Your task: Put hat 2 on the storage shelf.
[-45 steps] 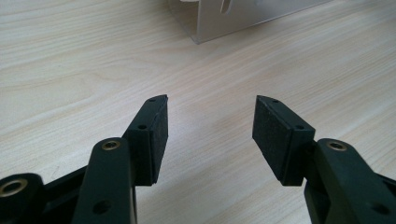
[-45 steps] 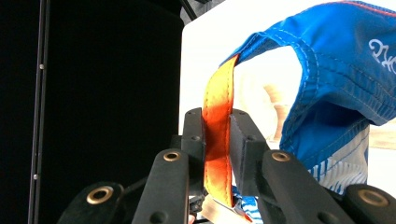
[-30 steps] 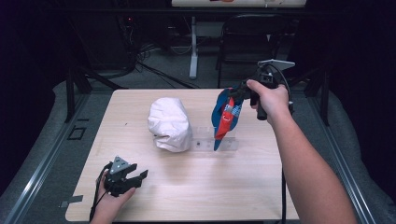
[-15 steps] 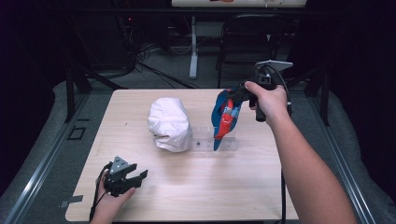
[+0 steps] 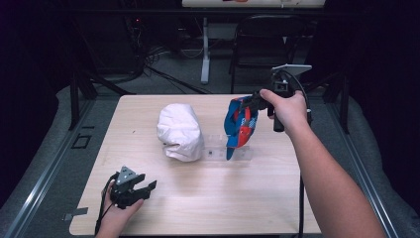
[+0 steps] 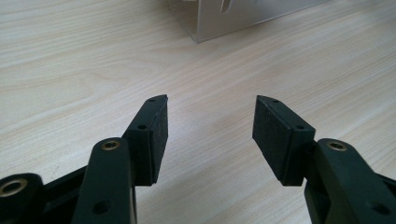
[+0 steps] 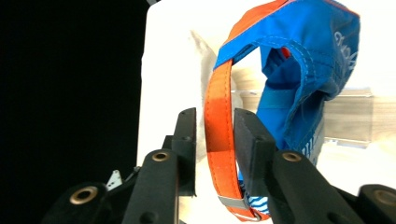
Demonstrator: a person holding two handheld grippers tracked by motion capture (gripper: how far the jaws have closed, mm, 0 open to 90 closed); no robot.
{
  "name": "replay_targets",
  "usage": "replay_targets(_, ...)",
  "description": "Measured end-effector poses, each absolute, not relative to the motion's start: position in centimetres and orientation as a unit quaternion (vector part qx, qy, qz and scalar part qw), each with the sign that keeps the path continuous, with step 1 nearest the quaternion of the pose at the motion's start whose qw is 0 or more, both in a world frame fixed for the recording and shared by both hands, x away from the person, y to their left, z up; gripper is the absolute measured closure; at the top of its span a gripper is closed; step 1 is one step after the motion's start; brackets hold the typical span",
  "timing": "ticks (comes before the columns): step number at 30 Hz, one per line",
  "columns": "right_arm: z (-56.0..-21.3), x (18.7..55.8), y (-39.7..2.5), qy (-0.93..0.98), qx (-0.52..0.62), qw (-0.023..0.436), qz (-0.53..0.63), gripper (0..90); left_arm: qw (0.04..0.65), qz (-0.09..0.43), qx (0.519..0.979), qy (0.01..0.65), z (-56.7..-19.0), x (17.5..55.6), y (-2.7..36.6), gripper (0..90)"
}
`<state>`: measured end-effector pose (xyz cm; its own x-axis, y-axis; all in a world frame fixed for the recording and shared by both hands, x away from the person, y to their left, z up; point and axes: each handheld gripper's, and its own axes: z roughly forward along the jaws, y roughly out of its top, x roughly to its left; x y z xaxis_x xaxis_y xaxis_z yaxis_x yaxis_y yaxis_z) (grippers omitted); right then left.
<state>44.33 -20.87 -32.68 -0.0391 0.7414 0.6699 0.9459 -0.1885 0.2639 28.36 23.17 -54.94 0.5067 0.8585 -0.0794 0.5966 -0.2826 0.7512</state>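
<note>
Meanwhile we have carried the cap [image 5: 239, 127], clamped by its orange strap in our right gripper [image 5: 253, 102], slightly lower toward the clear stand [image 5: 233, 151] beneath, probably to place it, our left gripper [image 5: 148, 188] resting apart.

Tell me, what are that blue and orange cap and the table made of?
The cap looks like woven fabric: stitched seams, a soft orange strap held between the right gripper fingers. The table looks like pale wood or wood-look laminate, matte, with visible grain lines.
</note>
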Motion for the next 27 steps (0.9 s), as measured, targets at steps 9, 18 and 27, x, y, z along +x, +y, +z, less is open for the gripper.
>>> replay_targets(9, -32.3, 43.2, -21.1, -0.651, -0.684, 0.08, -0.32, 68.3, 0.378, 0.174, 0.78, 0.467, -54.9, 28.4, 23.2, 45.7)
replay_targets(18, -32.3, 41.4, -21.7, -0.671, -0.678, 0.061, -0.296, 67.4, 0.378, 0.175, 0.78, 0.467, -54.9, 28.3, 23.2, 45.6)
replay_targets(27, -33.7, 38.4, -23.0, -0.682, -0.666, 0.062, -0.295, 66.8, 0.378, 0.178, 0.778, 0.469, -55.0, 28.3, 23.2, 45.5)
